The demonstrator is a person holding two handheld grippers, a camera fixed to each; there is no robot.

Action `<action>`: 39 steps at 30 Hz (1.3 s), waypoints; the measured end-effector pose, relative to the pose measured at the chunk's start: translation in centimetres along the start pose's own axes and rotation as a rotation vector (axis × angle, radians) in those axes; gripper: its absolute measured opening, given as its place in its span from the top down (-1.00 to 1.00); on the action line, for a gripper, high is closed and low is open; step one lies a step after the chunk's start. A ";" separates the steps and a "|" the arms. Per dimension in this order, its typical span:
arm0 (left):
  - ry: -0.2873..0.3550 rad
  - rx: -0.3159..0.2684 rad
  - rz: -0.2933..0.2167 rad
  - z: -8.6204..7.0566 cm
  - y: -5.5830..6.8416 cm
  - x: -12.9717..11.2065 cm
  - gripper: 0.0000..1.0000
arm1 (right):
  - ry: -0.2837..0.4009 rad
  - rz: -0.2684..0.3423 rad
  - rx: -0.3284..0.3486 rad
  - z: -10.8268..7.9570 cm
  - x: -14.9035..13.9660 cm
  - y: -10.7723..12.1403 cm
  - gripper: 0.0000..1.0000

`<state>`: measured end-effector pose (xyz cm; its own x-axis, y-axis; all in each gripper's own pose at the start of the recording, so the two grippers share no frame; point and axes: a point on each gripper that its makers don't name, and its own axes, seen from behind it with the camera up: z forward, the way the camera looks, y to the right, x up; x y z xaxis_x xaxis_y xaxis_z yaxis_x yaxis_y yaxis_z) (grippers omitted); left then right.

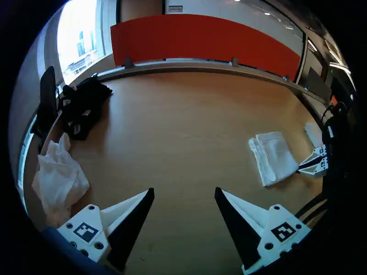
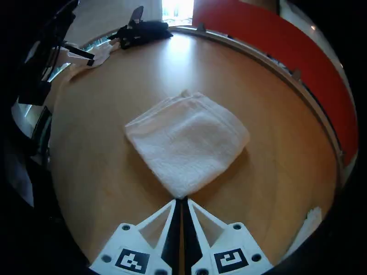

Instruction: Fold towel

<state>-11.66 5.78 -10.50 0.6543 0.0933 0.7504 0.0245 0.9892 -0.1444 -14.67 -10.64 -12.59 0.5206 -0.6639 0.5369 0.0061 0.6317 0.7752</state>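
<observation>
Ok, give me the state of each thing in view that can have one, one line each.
towel, folded into a square, lying flat on the table
left gripper, jaws wide open, holding nothing
right gripper, jaws shut, tips at the towel's near corner
white plastic bag, crumpled, near the table's edge
black bag, slumped, near the table's edge

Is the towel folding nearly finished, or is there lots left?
Nearly finished, it seems. Done: the white towel lies on the table as a compact layered square. In hand: the right gripper is closed, tips at the towel's near corner; whether it pinches cloth is unclear. The left gripper is open over bare wood. Left: probably just backing away, or one more fold.
</observation>
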 end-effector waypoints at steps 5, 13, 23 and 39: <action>0.004 -0.003 -0.001 0.1 0.1 0.2 -0.97 | 0.023 -0.011 -0.029 -1.3 1.7 1.1 0.86; 0.015 -0.008 0.001 0.1 0.3 0.6 -0.96 | 0.066 -0.040 -0.059 -3.7 5.8 2.5 0.86; 0.026 -0.006 -0.003 -0.1 0.3 1.1 -0.96 | 0.140 -0.069 -0.086 -7.3 10.9 4.0 0.86; 0.038 -0.013 0.008 -0.2 0.9 1.7 -0.96 | 0.177 -0.030 -0.180 -12.7 11.9 9.6 0.87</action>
<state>-10.37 6.85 -9.45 0.6828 0.0966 0.7242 0.0287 0.9869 -0.1586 2.43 -7.32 -2.99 0.6593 -0.6126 0.4358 0.1672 0.6847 0.7094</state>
